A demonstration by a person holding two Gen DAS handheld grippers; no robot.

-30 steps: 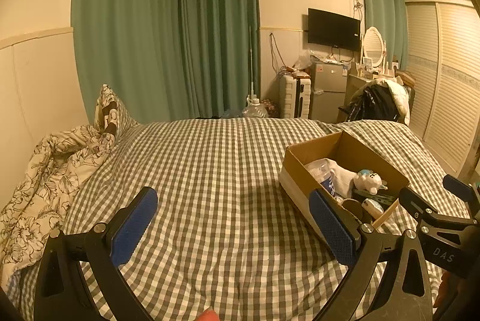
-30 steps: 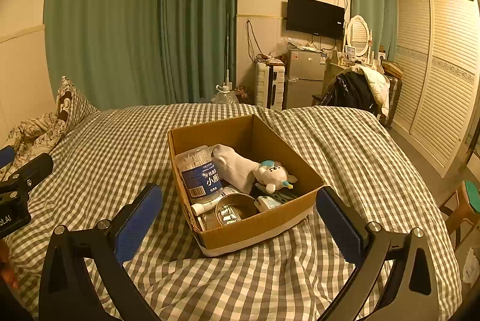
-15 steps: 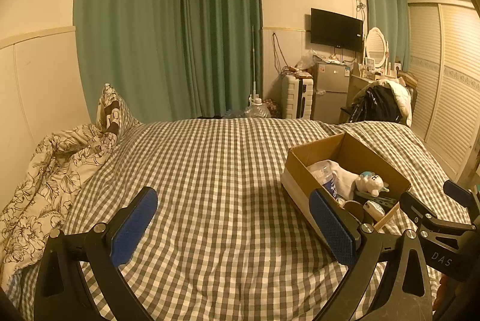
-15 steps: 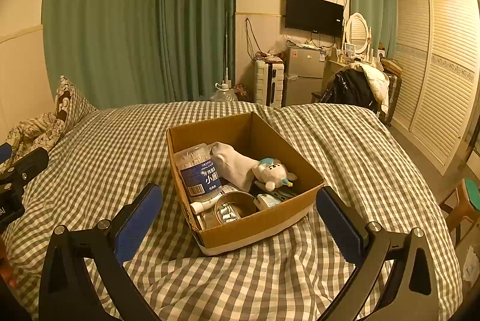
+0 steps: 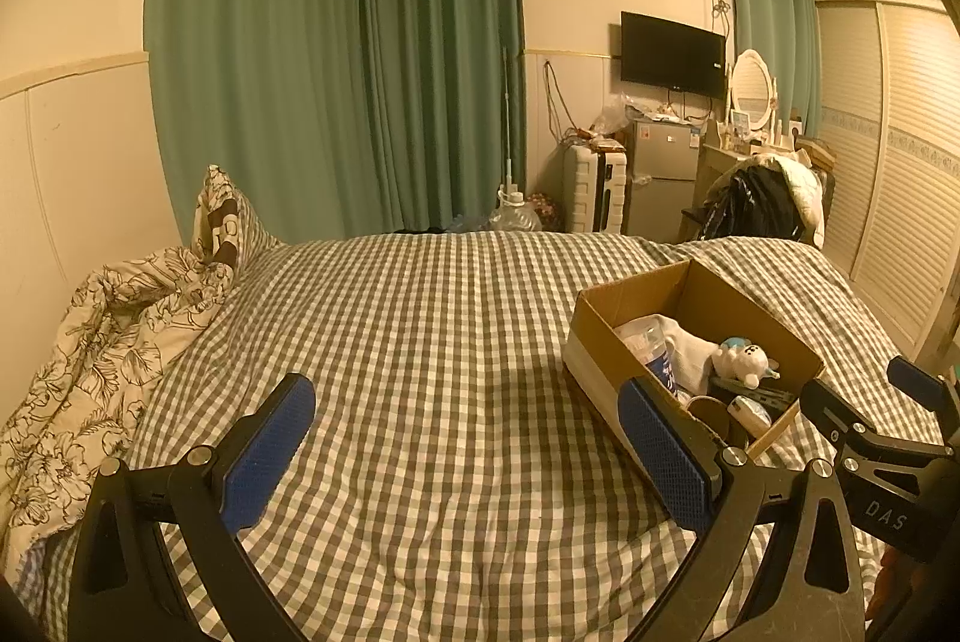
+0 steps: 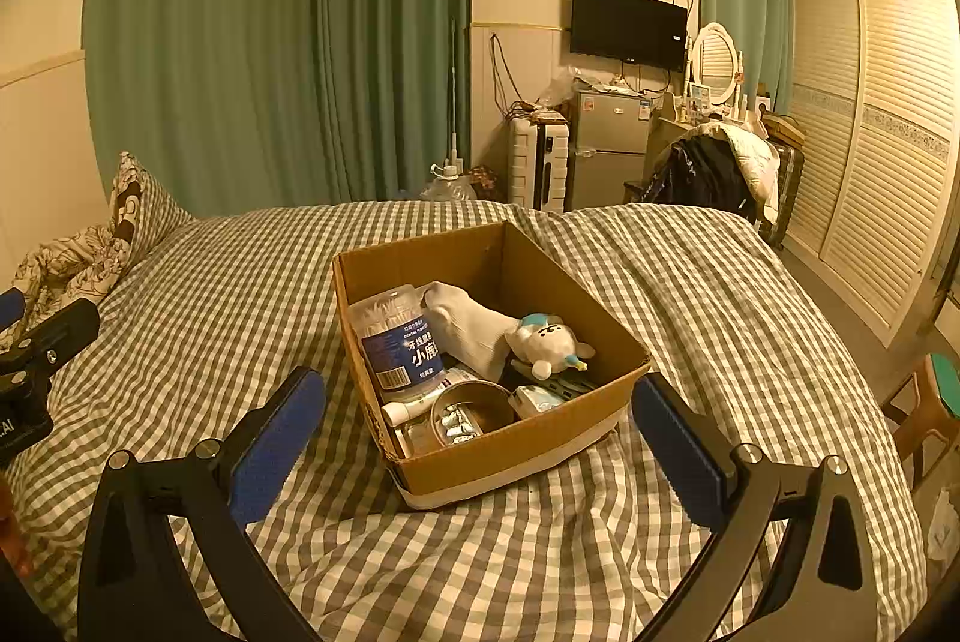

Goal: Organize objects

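1. While both claws hover spread wide and empty over the checked bed [image 6: 210, 294], the right claw [image 6: 480, 432] faces the cardboard box [image 6: 510, 450] just ahead.
2. Nearest inside sit a metal tin [image 6: 465, 411] and a tube [image 6: 408, 409]; beyond them the floss-pick jar [image 6: 399, 336], white sock [image 6: 474, 327] and plush toy [image 6: 549, 339].
3. Best to descend vertically, clearing the box rim.
4. The left claw [image 5: 468, 444] has the box ahead to its right.

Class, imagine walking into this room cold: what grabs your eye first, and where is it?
The open cardboard box on the checked bedspread, crammed with a blue-labelled jar, a white sock and a small plush toy. Then both open claws: right facing the box, left over bare bedspread.
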